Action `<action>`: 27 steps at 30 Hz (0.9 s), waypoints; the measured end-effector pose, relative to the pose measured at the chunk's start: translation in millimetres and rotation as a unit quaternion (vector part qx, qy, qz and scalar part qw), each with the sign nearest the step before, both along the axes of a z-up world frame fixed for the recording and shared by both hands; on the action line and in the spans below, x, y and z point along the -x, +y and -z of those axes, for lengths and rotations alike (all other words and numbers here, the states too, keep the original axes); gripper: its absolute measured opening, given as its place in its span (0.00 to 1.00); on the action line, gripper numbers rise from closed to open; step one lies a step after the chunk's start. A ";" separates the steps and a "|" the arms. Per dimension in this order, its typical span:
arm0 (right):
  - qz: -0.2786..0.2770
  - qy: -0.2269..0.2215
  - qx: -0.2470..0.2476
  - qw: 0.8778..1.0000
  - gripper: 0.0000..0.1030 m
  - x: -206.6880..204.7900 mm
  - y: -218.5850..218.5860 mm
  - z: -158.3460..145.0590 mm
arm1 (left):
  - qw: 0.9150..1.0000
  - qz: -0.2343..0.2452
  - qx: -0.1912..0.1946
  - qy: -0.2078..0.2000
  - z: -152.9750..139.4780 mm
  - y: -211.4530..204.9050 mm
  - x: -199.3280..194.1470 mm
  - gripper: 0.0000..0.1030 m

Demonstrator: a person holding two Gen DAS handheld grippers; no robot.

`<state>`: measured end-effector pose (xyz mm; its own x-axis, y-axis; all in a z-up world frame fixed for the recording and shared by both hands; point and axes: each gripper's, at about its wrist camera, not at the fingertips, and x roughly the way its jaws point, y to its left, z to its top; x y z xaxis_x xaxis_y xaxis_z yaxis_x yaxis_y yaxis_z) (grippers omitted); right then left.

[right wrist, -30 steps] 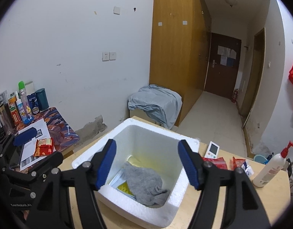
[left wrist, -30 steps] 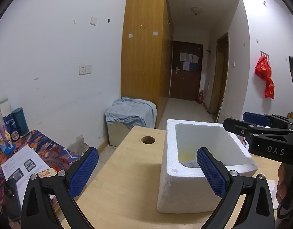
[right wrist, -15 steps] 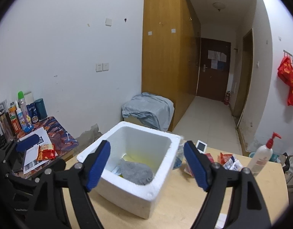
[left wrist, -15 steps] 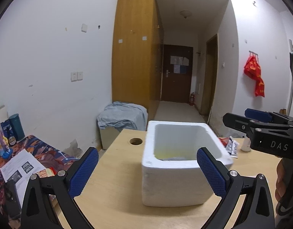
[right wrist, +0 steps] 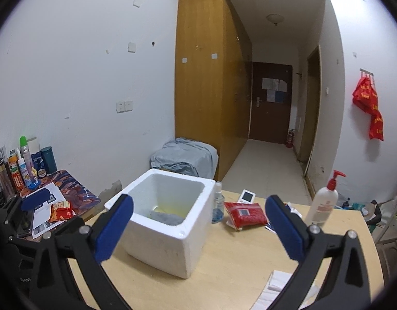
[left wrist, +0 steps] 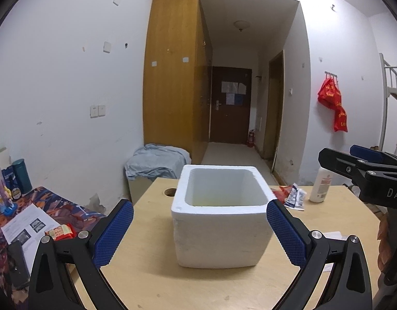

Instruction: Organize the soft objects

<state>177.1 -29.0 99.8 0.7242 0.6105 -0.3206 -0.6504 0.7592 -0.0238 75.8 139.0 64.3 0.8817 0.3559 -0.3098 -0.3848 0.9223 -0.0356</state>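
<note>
A white foam box (left wrist: pixel 219 232) stands on the wooden table (left wrist: pixel 146 279); it also shows in the right wrist view (right wrist: pixel 167 237). A grey cloth (right wrist: pixel 163 218) lies inside it on a yellowish bottom; in the left wrist view the box walls hide the cloth. My left gripper (left wrist: pixel 199 232) is open and empty, drawn back in front of the box. My right gripper (right wrist: pixel 198 230) is open and empty, back from the box and to its right; it shows at the right edge of the left wrist view (left wrist: pixel 364 165).
On the table behind the box lie a red packet (right wrist: pixel 246 213), a small spray bottle (right wrist: pixel 217 204), a white device (right wrist: pixel 247 196) and a lotion pump bottle (right wrist: pixel 323 202). White paper (right wrist: pixel 281 281) lies near the front. A side table (right wrist: pixel 74 193) with bottles and papers stands left.
Both grippers have pulled back and away from the box, which now looks smaller and farther. The grey cloth stays in the box. Both grippers stay open.
</note>
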 end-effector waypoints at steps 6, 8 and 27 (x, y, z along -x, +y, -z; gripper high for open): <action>0.020 -0.012 0.000 1.000 1.00 11.9 -23.3 1.3 | 1.000 0.022 -0.001 -0.005 -2.2 -17.0 6.8 1.00; 0.029 -0.014 -0.002 0.999 1.00 15.4 -31.3 2.3 | 1.000 0.029 0.000 -0.007 -2.2 -21.6 7.7 1.00; 0.099 -0.016 -0.015 0.995 1.00 39.8 -94.2 15.6 | 0.994 0.107 -0.004 -0.007 -1.7 -72.3 4.3 1.00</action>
